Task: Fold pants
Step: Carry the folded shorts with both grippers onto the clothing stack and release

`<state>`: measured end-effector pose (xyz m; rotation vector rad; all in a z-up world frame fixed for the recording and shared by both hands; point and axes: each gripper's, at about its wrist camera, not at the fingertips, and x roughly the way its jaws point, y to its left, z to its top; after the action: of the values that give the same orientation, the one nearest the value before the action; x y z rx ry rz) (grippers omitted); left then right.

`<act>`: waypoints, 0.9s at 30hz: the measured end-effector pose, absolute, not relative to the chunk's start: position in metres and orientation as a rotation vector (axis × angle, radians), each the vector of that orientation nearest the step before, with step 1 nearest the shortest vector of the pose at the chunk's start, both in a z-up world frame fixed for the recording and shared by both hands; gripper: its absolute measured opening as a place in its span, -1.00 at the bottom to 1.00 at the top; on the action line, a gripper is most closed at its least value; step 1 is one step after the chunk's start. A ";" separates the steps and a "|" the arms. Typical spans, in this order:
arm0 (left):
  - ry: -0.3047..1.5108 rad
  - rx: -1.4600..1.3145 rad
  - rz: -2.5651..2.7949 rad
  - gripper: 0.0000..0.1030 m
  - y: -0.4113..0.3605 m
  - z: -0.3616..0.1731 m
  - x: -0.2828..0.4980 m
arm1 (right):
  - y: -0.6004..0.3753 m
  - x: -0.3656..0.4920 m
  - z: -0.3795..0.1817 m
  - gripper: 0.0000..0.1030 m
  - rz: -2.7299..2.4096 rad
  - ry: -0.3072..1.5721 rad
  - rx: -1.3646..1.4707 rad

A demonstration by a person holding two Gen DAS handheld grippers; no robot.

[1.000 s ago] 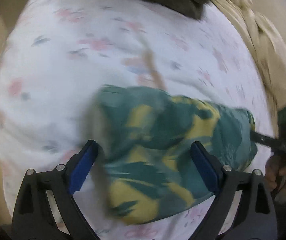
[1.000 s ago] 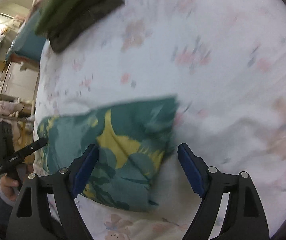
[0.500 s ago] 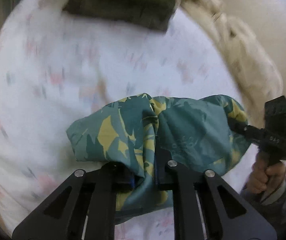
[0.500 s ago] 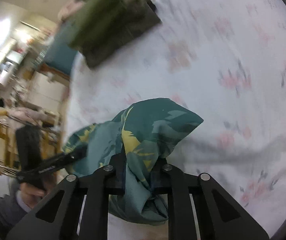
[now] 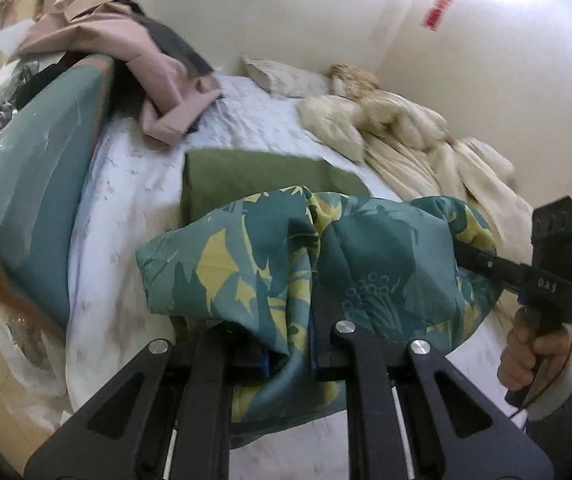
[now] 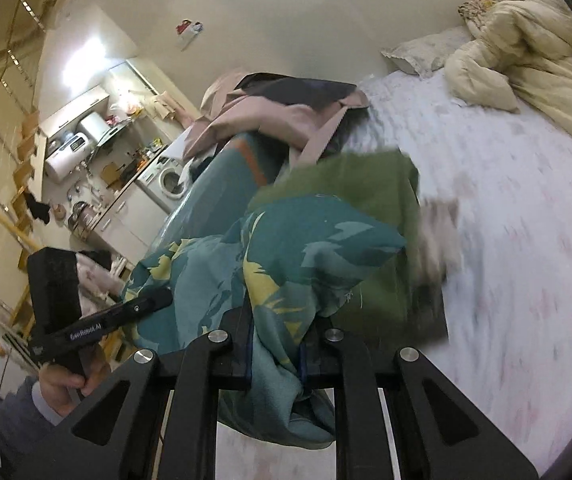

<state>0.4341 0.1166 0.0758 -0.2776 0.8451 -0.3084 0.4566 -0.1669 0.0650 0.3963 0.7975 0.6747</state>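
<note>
The pants (image 5: pixel 278 264) are teal with yellow leaf print, folded into a bundle and held up above the bed. My left gripper (image 5: pixel 288 356) is shut on the bundle's near left edge. My right gripper (image 6: pixel 276 354) is shut on the opposite edge; the pants also show in the right wrist view (image 6: pixel 286 248). The right gripper shows in the left wrist view (image 5: pixel 466 256), its fingers buried in the cloth. The left gripper shows in the right wrist view (image 6: pixel 158 300), likewise. The fingertips are hidden by fabric.
A folded olive-green garment (image 5: pixel 262 180) lies on the floral bedsheet (image 5: pixel 126 200) just beyond the pants. A cream duvet (image 5: pixel 414 144) is heaped at the right. Pink clothes (image 5: pixel 126 40) drape over a teal headboard (image 5: pixel 34 184) at the left. A pillow (image 6: pixel 422 54) lies by the wall.
Both grippers closed on the pants' ends and lifted the bundle off the sheet. The views tilted up from the bed to the room, toward the olive garment.
</note>
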 end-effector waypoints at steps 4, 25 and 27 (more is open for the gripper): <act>0.814 -0.299 -0.277 -0.79 0.129 0.059 0.480 | -0.153 0.519 0.048 -0.70 0.638 0.820 0.363; 0.811 -0.187 0.080 0.35 0.182 0.018 0.445 | -0.213 0.488 0.045 -0.21 0.328 0.820 0.225; 0.780 -0.180 0.074 0.44 0.171 0.027 0.415 | -0.206 0.457 0.058 -0.21 0.354 0.775 0.202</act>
<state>0.4151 0.1715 0.0266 -0.1804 0.7796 0.0739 0.4566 -0.2060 0.0582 0.2023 0.7754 0.3540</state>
